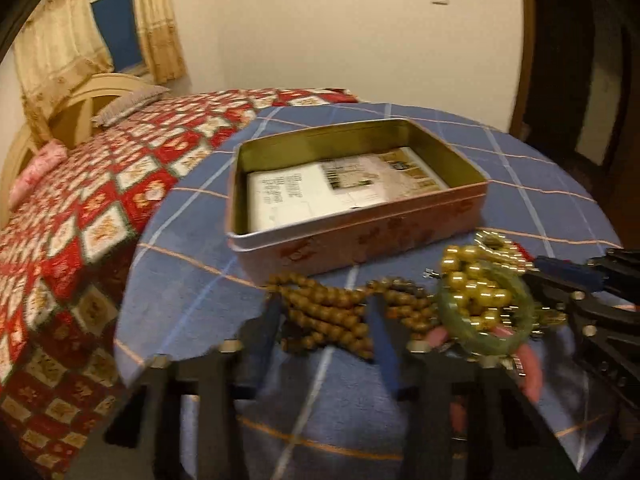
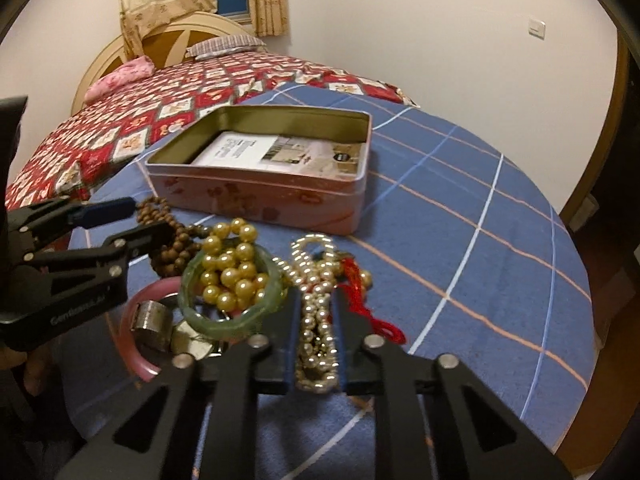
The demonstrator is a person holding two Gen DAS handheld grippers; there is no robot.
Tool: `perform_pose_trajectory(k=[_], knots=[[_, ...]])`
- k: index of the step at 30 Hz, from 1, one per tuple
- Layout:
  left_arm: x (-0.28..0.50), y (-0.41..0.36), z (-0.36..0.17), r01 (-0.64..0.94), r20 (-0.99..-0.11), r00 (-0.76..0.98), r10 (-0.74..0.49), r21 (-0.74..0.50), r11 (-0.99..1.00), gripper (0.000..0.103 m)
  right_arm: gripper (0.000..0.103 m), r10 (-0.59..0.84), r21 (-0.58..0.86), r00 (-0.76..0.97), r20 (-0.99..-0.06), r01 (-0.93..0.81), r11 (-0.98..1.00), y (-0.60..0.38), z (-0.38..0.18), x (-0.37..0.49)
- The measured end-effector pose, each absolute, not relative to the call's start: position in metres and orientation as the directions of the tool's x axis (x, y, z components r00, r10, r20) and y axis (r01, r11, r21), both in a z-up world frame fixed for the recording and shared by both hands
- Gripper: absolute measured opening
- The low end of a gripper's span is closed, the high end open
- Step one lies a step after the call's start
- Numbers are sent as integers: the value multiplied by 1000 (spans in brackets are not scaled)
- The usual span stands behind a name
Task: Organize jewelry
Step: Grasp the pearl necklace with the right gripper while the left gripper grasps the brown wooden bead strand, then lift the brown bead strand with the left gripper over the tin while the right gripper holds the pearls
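Right wrist view: right tongs clamp the pearl necklace on the tabletop; left tongs pinch brown beads. Next, likely a lift into the tin.

we see tin: glossy metal | brown beads: matt wood | bangle: smooth green stone | tablecloth: matt checked cloth

Each scene is viewed from just behind a gripper, forward and downward along its black fingers, close above the blue checked tablecloth. The open pink rectangular tin ahead and the jewellery pile beneath are shared by both views; each gripper is seen sideways by the other.
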State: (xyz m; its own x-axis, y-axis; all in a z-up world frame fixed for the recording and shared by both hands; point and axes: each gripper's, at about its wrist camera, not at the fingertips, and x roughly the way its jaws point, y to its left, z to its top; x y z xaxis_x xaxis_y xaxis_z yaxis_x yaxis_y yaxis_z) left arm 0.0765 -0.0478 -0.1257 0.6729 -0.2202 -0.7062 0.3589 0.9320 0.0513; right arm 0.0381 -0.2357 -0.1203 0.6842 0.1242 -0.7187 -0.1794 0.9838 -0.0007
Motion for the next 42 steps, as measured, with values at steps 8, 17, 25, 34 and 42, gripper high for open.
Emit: perform_pose_trajectory(k=[8,17,25,34,42], knots=[[74,-38,-121,364,-692,676,-252,16,931,0,15,137,21,701,-700,-172,985,-239,-115,35],[63,-24,-98,341,-631,732,-257,14,940,0,15,126,13,737,-664,-157,988,-240,-100,30],[76,-23,-112,306,-683,685,-254,-47,951,82,15,123,8,735,-667,-158,987,-237,-101,32],[90,-37,-123,293,-722,656,-219,-24,956,82,15,129,18,732,-670,-158,987,-239,-104,33],[93,-47,-131,356,-739,605,-296,-81,931,57,15,141,14,714,-685,-181,983,-235,-111,35]])
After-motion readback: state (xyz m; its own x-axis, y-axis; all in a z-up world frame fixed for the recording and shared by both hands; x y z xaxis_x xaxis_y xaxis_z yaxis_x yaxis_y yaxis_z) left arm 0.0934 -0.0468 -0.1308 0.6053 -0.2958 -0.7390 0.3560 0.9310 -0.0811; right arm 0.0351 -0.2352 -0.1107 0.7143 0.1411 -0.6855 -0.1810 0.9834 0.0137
